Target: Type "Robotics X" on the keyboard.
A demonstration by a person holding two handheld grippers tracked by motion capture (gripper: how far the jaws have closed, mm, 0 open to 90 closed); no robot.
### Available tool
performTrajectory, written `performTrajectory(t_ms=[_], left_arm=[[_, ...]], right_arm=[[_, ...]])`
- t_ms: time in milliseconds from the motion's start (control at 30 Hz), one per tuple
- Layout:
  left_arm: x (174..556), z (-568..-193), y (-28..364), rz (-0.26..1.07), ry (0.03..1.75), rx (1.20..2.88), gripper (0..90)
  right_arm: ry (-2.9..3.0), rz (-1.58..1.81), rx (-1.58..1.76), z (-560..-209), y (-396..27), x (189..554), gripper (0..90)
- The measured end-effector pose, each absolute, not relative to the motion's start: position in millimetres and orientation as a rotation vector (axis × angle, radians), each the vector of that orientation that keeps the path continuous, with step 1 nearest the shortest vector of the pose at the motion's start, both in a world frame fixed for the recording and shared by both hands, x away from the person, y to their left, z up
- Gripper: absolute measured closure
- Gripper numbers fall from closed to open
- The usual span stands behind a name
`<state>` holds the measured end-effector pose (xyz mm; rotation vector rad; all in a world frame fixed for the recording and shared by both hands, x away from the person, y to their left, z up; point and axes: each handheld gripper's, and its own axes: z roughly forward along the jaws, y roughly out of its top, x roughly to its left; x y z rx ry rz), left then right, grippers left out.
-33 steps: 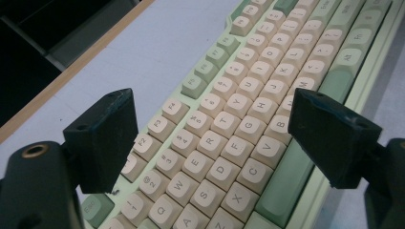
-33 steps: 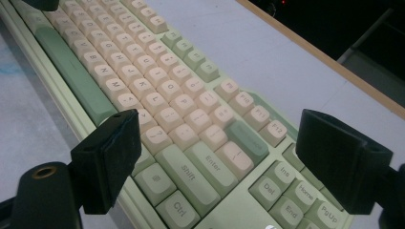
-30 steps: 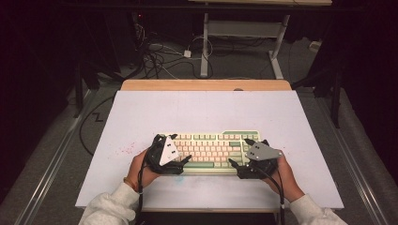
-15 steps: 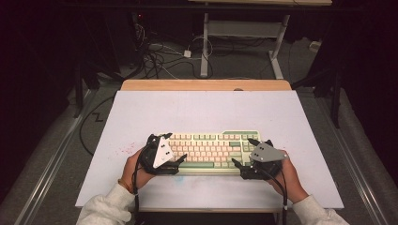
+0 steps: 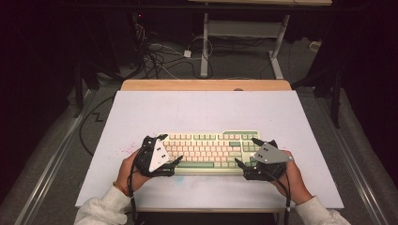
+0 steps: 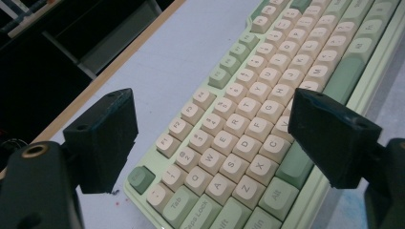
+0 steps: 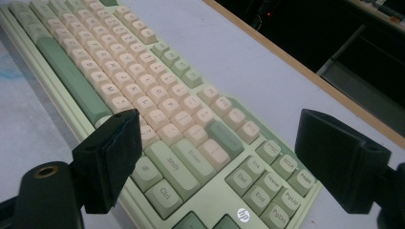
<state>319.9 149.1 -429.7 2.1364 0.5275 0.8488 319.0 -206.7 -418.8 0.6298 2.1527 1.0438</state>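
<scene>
A pale green keyboard [image 5: 211,150] with cream and green keys lies on the white table top, near the front edge. My left gripper [image 5: 165,154] is open around the keyboard's left end [image 6: 224,157], one jaw beyond the far edge, one on the near side. My right gripper [image 5: 248,153] is open around the right end [image 7: 205,152], its jaws standing on either side of the keyboard. Whether the jaws touch the keyboard's edges I cannot tell. A hand in a white sleeve holds each gripper.
The white table top [image 5: 202,112] has a wooden strip [image 5: 206,85] along its far edge. Behind it, on the dark floor, lie tangled cables [image 5: 164,56] and a table frame's legs [image 5: 244,33]. Faint red and blue marks stain the board near the keyboard.
The keyboard and both grippers have come a little toward the front edge of the table together. The jaws stay spread around the two ends.
</scene>
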Motion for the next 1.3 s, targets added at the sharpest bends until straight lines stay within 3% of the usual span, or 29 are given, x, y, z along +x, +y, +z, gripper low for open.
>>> performTrajectory(t_ms=[1300], left_arm=[[298.8,-429.4,173.5,0.899,0.528,2.132,16.6]], right_arm=[[2.076,1.009,0.676,-412.0,-238.2,303.3,16.9]])
